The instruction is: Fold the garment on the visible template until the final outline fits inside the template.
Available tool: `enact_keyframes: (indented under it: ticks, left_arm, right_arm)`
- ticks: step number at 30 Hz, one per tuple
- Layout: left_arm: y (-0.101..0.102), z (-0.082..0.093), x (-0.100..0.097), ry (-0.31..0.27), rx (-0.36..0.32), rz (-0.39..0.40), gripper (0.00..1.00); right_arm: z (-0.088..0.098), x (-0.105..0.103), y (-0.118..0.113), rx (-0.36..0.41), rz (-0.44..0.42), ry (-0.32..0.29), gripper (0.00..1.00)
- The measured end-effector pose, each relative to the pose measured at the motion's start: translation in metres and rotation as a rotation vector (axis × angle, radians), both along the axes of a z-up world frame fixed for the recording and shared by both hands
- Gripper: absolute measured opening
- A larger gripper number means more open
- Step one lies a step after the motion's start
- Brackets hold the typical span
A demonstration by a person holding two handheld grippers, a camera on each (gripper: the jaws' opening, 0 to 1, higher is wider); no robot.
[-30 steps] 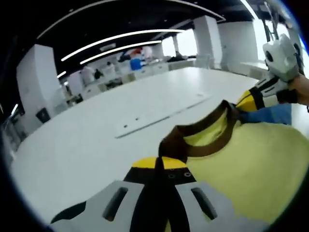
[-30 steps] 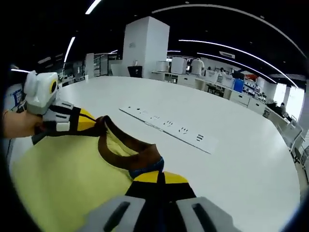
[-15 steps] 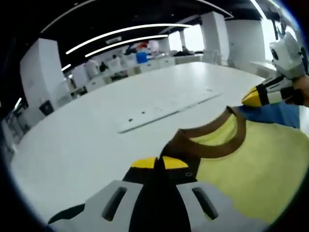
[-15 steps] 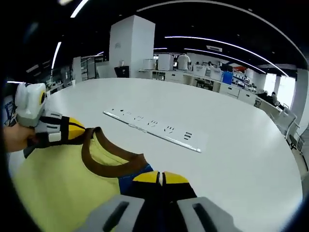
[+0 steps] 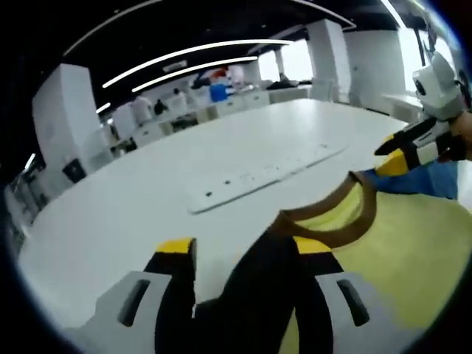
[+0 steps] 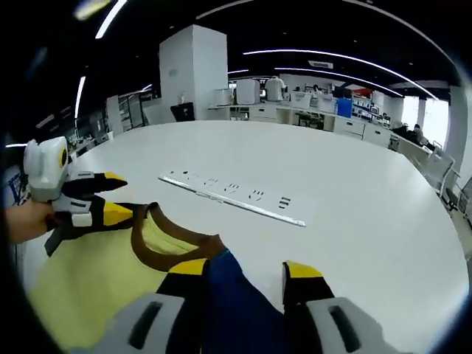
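Yellow-tipped jaws of the left gripper [image 5: 240,247] stand spread apart, nothing between them; in the left gripper view the yellow garment [image 5: 398,254] lies on the white table [image 5: 133,214] from 3 to 5 o'clock, its brown collar [image 5: 335,221] just beyond the right-hand jaw. The right gripper [image 6: 247,269] is also spread wide and grips nothing; in its own view the blue part of the garment [image 6: 240,302] lies between its jaws and the yellow cloth spreads toward 8 o'clock. The collar sits at about 8 o'clock of centre, near the left-hand jaw. Beyond the collar, at 12 o'clock, a long pale strip [image 6: 232,198] lies flat on the table. No container is visible on the table.
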State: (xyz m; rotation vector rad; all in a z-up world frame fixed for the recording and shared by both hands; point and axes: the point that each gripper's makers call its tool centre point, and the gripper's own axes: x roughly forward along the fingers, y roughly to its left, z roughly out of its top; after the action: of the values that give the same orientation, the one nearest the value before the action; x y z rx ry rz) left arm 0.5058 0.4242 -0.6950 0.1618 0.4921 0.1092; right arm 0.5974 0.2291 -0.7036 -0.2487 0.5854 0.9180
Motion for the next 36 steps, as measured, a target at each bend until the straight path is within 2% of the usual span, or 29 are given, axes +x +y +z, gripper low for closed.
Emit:
enact_keyframes:
  ticks: [7,10,12,14,25,32,36]
  left_arm:
    - [-0.006,0.018,-0.008,-0.025,-0.032,-0.02,0.82]
    - [-0.012,0.026,-0.016,-0.022,-0.067,-0.02,0.93]
    - [-0.014,0.029,-0.02,-0.021,-0.068,-0.023,0.95]
    - [-0.016,0.034,-0.026,-0.02,-0.074,-0.031,0.98]
    - [-0.02,0.057,-0.058,-0.009,-0.068,-0.069,0.99]
    - [-0.033,0.079,-0.082,-0.016,-0.072,-0.108,0.99]
    - [-0.042,0.085,-0.096,-0.008,-0.068,-0.132,0.99]
  right_arm:
    - [0.016,-0.004,-0.015,-0.015,0.016,0.009,0.59]
    - [0.021,-0.01,-0.025,-0.026,0.009,0.047,0.67]
    - [0.023,-0.012,-0.031,-0.02,-0.012,0.071,0.7]
    - [0.03,-0.016,-0.039,-0.009,-0.015,0.07,0.73]
    - [0.046,-0.039,-0.075,-0.002,-0.03,0.127,0.87]
    - [0.047,-0.047,-0.106,-0.026,-0.053,0.125,0.89]
    - [0.05,-0.049,-0.126,-0.025,-0.079,0.13,0.89]
